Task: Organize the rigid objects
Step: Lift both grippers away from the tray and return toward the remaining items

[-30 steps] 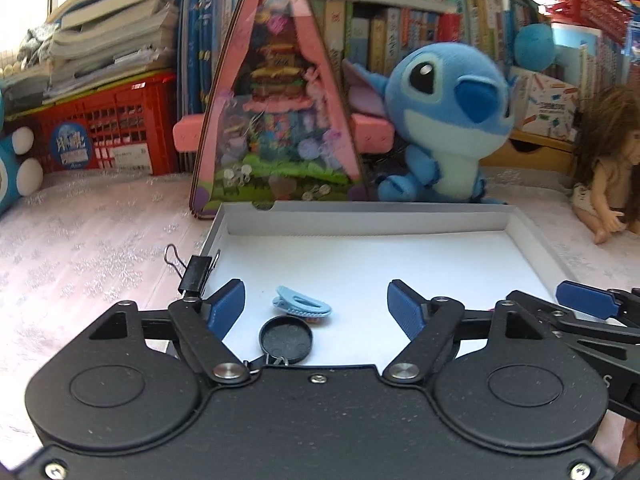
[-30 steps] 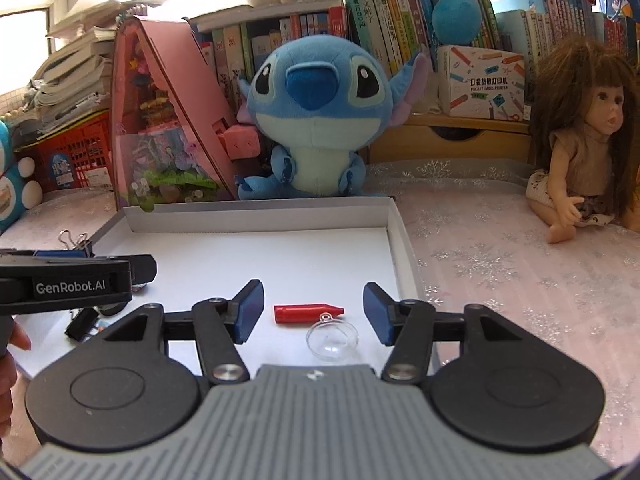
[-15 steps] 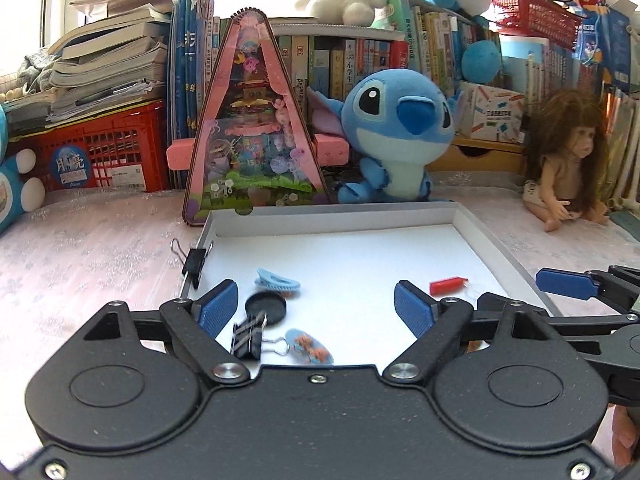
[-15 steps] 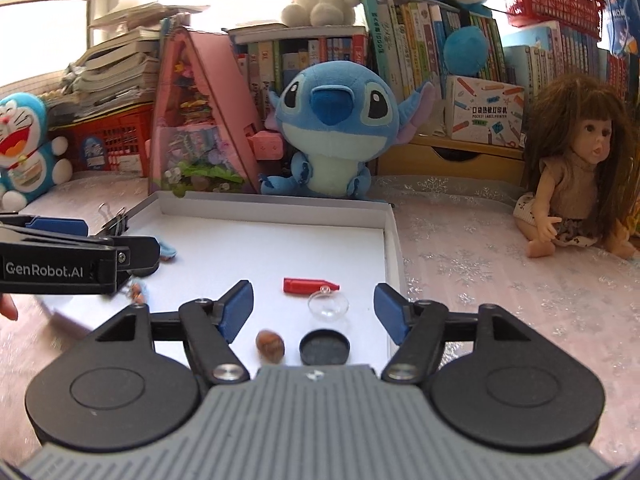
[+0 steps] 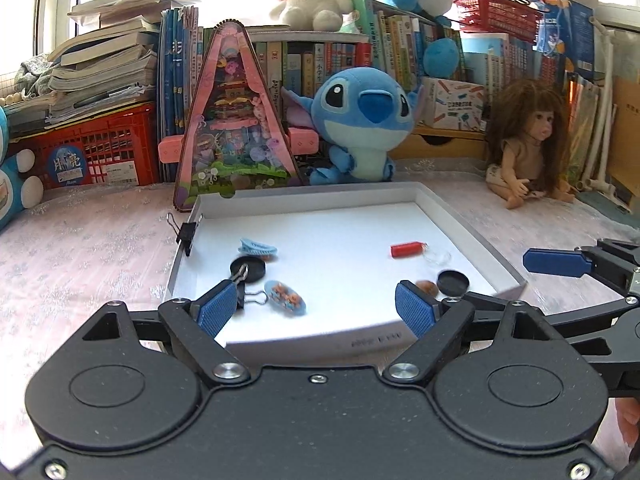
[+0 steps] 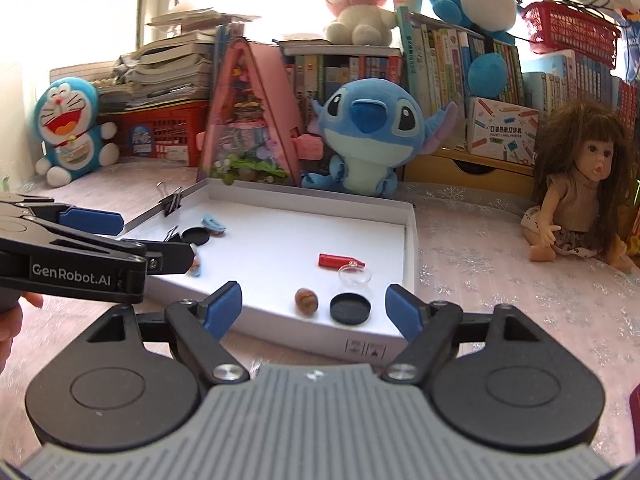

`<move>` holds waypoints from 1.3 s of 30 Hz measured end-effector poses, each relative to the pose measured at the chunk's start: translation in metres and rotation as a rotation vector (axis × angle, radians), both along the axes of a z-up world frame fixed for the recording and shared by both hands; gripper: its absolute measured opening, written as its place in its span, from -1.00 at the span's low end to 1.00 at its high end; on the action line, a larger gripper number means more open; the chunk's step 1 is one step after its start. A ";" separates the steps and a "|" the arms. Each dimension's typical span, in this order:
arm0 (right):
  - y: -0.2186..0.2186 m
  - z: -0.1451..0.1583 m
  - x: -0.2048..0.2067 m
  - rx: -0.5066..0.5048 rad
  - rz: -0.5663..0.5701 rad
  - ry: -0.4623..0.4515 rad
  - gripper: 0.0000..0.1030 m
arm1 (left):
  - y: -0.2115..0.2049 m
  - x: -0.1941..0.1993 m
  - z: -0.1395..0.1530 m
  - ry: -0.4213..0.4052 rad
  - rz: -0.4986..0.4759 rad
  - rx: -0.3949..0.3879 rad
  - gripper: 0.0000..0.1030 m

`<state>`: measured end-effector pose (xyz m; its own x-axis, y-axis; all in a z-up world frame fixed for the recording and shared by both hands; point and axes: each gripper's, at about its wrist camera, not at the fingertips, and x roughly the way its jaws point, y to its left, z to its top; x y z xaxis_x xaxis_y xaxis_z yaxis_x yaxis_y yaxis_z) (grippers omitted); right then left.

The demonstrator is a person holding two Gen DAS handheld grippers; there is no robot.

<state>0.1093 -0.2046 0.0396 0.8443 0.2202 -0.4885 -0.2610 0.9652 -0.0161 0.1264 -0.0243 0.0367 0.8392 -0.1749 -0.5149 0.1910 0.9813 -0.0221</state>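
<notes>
White tray (image 5: 472, 236), desk centre: small rigid items gathered inside for sorting. Left tongs (image 5: 316, 312), right tongs (image 6: 316, 308): wide open, empty.

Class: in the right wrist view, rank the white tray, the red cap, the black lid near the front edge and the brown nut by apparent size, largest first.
1. White tray
2. Black lid
3. Red cap, close to the lid in extent but thinner, and farther from the camera, so unsure
4. Brown nut
</notes>
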 end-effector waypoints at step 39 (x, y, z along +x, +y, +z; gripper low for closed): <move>-0.007 -0.032 -0.124 -0.104 0.250 0.061 0.76 | 0.047 -0.147 -0.045 0.095 -0.225 -0.076 0.20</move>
